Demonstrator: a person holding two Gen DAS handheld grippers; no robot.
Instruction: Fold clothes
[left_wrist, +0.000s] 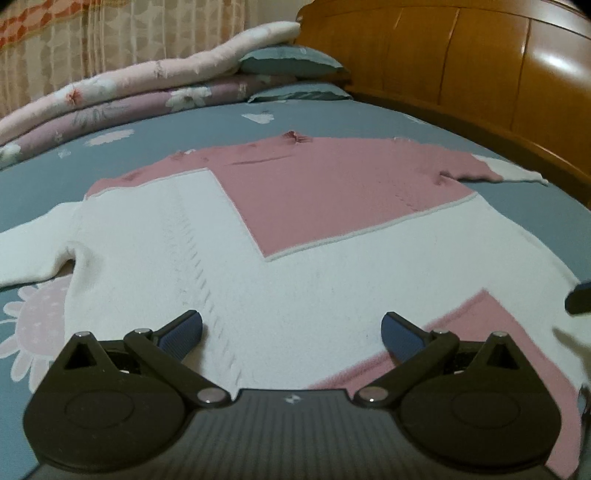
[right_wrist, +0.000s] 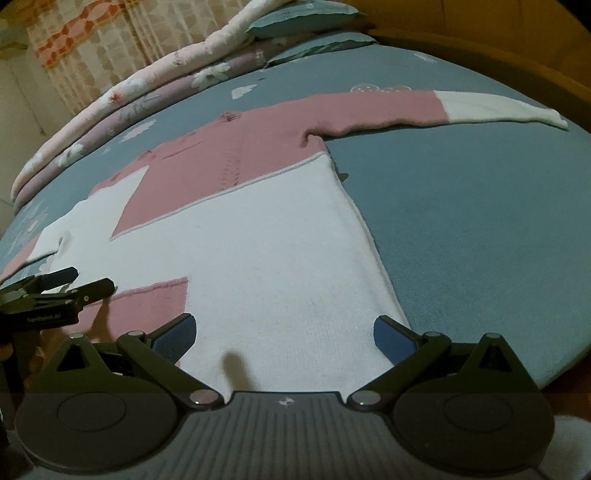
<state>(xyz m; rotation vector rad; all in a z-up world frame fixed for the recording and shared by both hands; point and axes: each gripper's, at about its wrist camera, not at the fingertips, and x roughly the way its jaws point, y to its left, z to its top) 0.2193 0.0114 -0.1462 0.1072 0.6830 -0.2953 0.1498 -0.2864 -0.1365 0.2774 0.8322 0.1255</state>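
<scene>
A pink and white knitted sweater (left_wrist: 295, 236) (right_wrist: 258, 243) lies spread flat on the blue bedsheet, hem toward me, collar at the far end. One sleeve (right_wrist: 461, 107) stretches out to the right, pink with a white cuff; the other sleeve (left_wrist: 33, 254) runs off to the left. My left gripper (left_wrist: 291, 332) hovers open over the hem's left half, nothing between its blue pads. Over the hem's right corner, my right gripper (right_wrist: 284, 332) is open too. In the right wrist view, the left gripper (right_wrist: 62, 284) shows at the left edge.
The bed (left_wrist: 535, 229) has a wooden headboard (left_wrist: 461, 62) along the right. Folded floral quilts (left_wrist: 129, 99) and two blue pillows (left_wrist: 295, 62) are stacked at the far side. Curtains (left_wrist: 92, 37) hang behind them. The bed's near edge (right_wrist: 546, 365) drops off at the lower right.
</scene>
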